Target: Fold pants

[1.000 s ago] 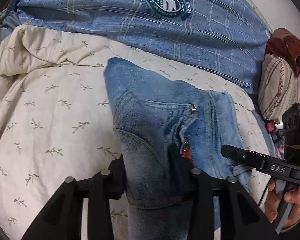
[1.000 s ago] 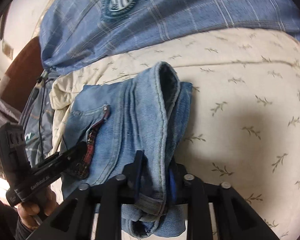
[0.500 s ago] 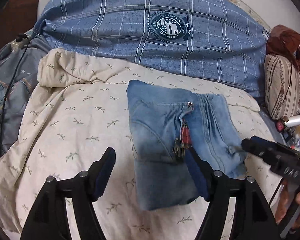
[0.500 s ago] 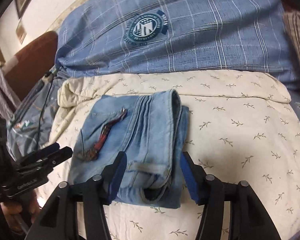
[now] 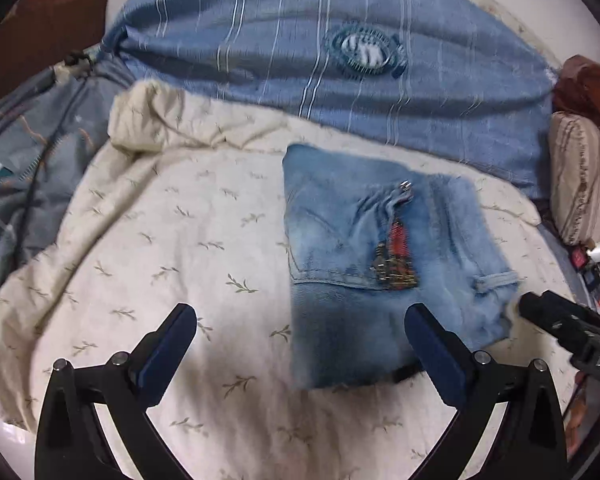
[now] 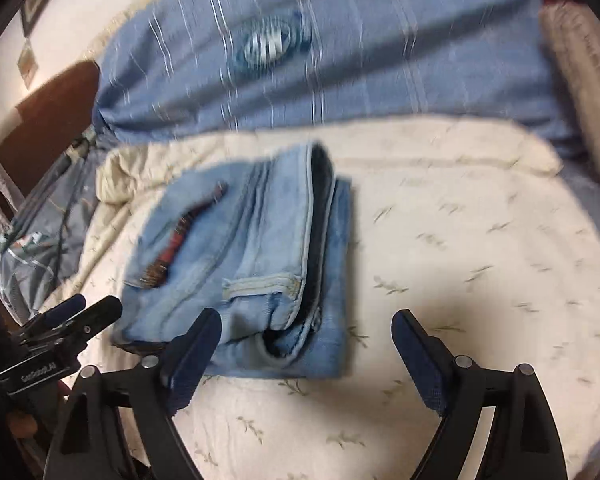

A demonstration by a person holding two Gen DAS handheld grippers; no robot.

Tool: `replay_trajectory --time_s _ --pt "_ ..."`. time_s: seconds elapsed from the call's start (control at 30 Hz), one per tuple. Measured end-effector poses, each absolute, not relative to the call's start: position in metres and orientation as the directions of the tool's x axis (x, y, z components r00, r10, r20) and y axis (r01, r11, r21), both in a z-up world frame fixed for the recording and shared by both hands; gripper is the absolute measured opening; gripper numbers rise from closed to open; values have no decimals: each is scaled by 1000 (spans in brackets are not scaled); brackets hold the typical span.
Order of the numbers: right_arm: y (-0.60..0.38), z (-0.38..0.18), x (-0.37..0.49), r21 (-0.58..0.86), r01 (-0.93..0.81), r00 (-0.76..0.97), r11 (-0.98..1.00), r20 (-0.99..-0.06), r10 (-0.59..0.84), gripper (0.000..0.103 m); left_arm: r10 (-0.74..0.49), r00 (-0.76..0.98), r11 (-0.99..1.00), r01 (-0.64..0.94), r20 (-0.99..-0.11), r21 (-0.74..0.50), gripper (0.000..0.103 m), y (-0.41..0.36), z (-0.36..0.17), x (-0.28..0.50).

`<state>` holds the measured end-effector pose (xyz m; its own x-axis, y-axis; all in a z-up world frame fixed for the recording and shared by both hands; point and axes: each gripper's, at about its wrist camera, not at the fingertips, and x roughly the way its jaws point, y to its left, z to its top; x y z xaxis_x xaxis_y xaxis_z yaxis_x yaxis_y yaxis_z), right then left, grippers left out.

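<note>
The light blue jeans (image 5: 380, 256) lie folded into a thick rectangle on the cream leaf-print bedspread (image 5: 172, 248). The open fly with a red lining faces up. My left gripper (image 5: 300, 328) is open and empty, held just short of the jeans' near edge. My right gripper (image 6: 306, 332) is open and empty, also just short of the jeans (image 6: 252, 264), near the waistband end. Each gripper shows at the edge of the other's view: the right one (image 5: 564, 336) and the left one (image 6: 60, 320).
A large blue plaid pillow (image 5: 340, 60) with a round logo lies behind the jeans. A grey-blue quilt (image 5: 24, 168) is bunched at the left. A striped cushion (image 5: 580, 176) and small items sit at the right bed edge. A dark headboard (image 5: 40, 28) stands far left.
Both grippers let go of the jeans, opened wide and drew back toward me. The folded jeans stay on the bedspread.
</note>
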<state>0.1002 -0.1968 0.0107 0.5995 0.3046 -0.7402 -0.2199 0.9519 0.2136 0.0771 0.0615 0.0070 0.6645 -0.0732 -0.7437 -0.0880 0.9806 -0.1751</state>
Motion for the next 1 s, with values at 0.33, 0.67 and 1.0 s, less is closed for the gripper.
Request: replay_trajectory --time_s 0.33,0.67,1.0 --pt "-216 14 4 82 -158 776 984 -607 175 90 6 696 993 -90 -718 -78 103 45 17 26" --pt "-200 11 -16 13 -199 838 980 -516 177 103 26 710 996 -78 -704 -42 103 25 22 12" --pt "-192 8 -16 -12 -218 837 976 -516 181 103 18 705 998 -60 -709 -35 103 20 16 17"
